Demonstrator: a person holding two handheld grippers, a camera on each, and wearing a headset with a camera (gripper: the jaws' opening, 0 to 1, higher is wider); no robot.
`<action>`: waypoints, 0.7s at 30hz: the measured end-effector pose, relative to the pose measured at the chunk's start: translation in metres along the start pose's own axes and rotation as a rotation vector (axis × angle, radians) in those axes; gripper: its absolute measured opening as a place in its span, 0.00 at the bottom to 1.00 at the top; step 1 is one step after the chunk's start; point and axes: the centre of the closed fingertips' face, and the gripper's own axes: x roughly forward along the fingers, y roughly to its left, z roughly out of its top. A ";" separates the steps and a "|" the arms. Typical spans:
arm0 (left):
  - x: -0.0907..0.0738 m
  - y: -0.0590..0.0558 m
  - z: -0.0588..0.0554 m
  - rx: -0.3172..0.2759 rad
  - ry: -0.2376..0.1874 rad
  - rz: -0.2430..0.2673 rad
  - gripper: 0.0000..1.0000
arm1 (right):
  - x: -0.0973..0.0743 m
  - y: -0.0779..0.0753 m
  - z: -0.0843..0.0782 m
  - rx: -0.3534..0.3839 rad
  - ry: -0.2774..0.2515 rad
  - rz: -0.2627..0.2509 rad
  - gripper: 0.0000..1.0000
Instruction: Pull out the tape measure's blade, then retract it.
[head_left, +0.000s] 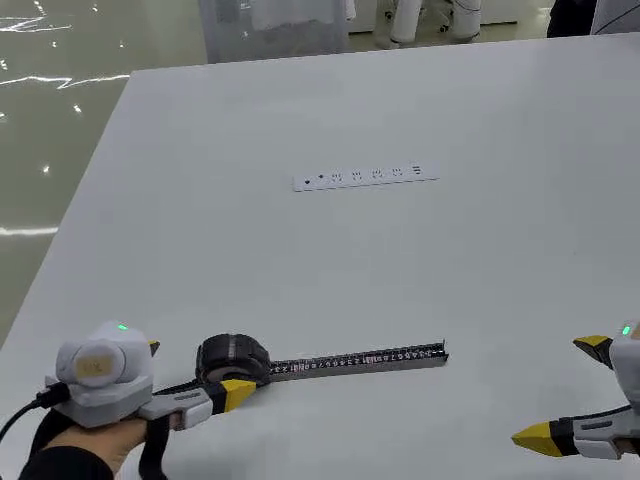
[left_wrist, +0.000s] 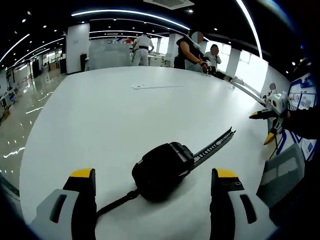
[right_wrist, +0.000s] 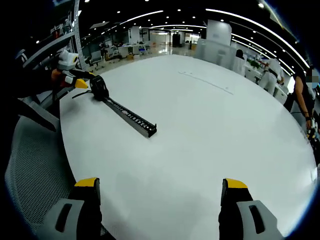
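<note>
Here, a white table (head_left: 400, 110) spans the head view, with glossy floor visible beyond its left edge. On the near part of the table lies the tape measure: its black round case (head_left: 232, 358) rests flat on the surface, and its dark blade (head_left: 360, 360) is drawn out to the right, lying along the tabletop and ending at a small hook (head_left: 441, 351).

The left gripper (head_left: 195, 370), held in a hand (head_left: 95, 445) at the lower left, has its yellow-tipped jaws spread apart. In the left gripper view the case (left_wrist: 162, 170) sits between and just ahead of the two tips, touched by neither, and a thin black strap (left_wrist: 117, 202) trails from the case toward the camera.

The right gripper (head_left: 561, 390), at the lower right and well apart from the blade's end, likewise has its jaws released and wide, with only bare tabletop between them in the right gripper view (right_wrist: 161, 183).

A white power strip (head_left: 365, 177) lies farther back, near the table's middle.
</note>
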 end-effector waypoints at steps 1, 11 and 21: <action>0.002 -0.003 -0.001 0.011 0.001 0.003 0.95 | 0.002 0.000 0.001 -0.010 0.008 0.004 0.99; 0.004 0.000 -0.012 -0.070 -0.037 0.206 0.99 | 0.020 -0.006 0.016 -0.171 0.066 0.053 0.99; 0.010 -0.013 -0.030 -0.092 -0.051 0.210 0.97 | 0.035 -0.015 0.042 -0.287 0.079 0.078 0.99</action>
